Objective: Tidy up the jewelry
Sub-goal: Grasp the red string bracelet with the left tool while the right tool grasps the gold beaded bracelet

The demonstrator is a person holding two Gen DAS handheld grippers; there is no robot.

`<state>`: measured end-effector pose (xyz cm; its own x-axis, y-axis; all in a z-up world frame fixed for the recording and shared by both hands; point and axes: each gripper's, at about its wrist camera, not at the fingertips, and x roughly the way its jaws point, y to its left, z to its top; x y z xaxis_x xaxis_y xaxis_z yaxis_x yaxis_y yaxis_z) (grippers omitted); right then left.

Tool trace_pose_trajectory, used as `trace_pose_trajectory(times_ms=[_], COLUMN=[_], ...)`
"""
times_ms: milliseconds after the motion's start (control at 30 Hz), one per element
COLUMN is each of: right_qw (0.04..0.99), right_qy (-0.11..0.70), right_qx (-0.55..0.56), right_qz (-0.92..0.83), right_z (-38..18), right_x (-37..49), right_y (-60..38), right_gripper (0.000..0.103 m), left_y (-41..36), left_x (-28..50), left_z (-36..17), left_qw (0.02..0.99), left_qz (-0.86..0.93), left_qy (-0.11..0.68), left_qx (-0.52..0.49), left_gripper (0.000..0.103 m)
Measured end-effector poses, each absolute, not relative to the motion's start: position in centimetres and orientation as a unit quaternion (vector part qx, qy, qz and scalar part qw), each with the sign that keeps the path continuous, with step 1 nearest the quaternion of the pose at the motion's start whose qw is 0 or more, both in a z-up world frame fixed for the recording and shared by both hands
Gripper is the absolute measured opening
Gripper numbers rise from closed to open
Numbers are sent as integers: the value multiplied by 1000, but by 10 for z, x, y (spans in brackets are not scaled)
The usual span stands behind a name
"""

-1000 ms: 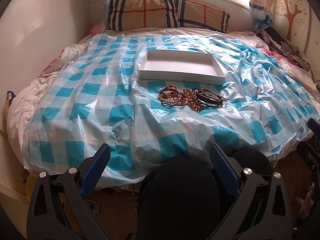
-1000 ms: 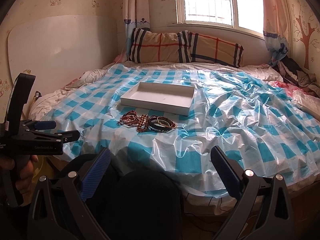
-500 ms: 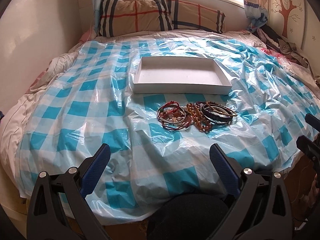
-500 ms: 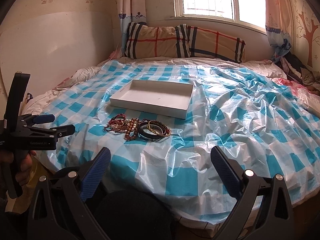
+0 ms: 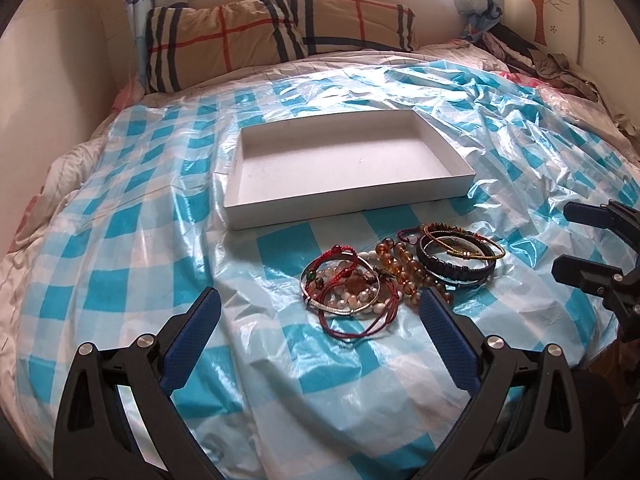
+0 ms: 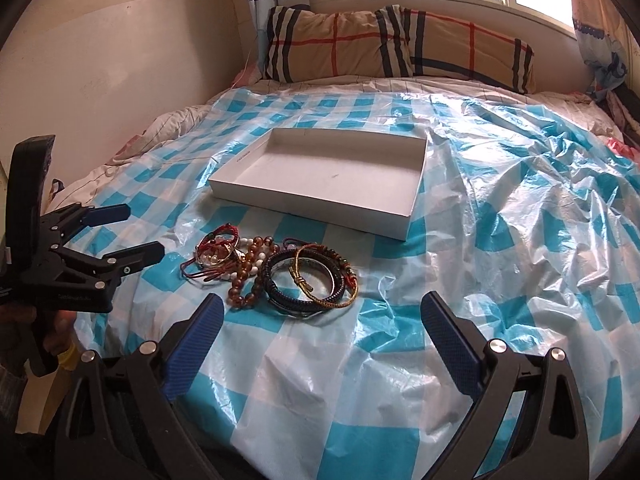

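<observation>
Bracelets [image 5: 400,276] are heaped on the bed [image 5: 120,240], just near of the empty white box [image 5: 348,204] — nothing is sorted yet. Left gripper [image 5: 320,336] and right gripper [image 6: 320,336] are held wide apart, empty; one piece must be singled out first.

Left gripper [image 5: 320,320] hovering low over a blue-and-white checked plastic sheet [image 5: 132,264], fingers spread wide, nothing between them. Just ahead of the fingertips, nearer the right-hand one, a pile of bracelets [image 5: 400,276]: red cord and pearl-like beads closest, amber beads [image 5: 400,260] in the middle, a dark braided band [image 5: 456,268] with a gold bangle [image 5: 468,246] lying on it to the right. Farther ahead, just past the pile, a shallow white box [image 5: 256,216], holding nothing. Beyond that, plaid pillows [image 5: 276,32] under a window. Far right, at the frame edge, the right gripper [image 5: 568,240], fingers apart.
</observation>
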<state>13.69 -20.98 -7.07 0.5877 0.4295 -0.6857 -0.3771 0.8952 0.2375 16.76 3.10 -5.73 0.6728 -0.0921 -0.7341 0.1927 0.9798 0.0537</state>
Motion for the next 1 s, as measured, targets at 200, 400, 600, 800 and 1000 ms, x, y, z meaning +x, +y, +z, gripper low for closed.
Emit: trace_pose_trajectory(times_ms=[200, 400, 600, 800, 1000], right_qw=[868, 854, 846, 855, 857], right_qy=[433, 453, 449, 431, 434], right_qx=[63, 72, 98, 103, 107], right_qz=[237, 247, 270, 270, 256], right_z=[-101, -119, -119, -104, -99], right_x=[163, 177, 177, 166, 167], right_y=[-207, -202, -203, -211, -220], right_gripper=[80, 63, 21, 4, 17], left_y=[29, 21, 19, 36, 51], left_x=[212, 238, 235, 221, 201], left_z=[-78, -99, -100, -75, -41], left_qw=[904, 891, 886, 890, 895], left_qz=[-103, -131, -149, -174, -198], left_qy=[410, 428, 433, 422, 395], left_qx=[57, 72, 69, 1, -56], left_gripper=[95, 52, 9, 3, 3])
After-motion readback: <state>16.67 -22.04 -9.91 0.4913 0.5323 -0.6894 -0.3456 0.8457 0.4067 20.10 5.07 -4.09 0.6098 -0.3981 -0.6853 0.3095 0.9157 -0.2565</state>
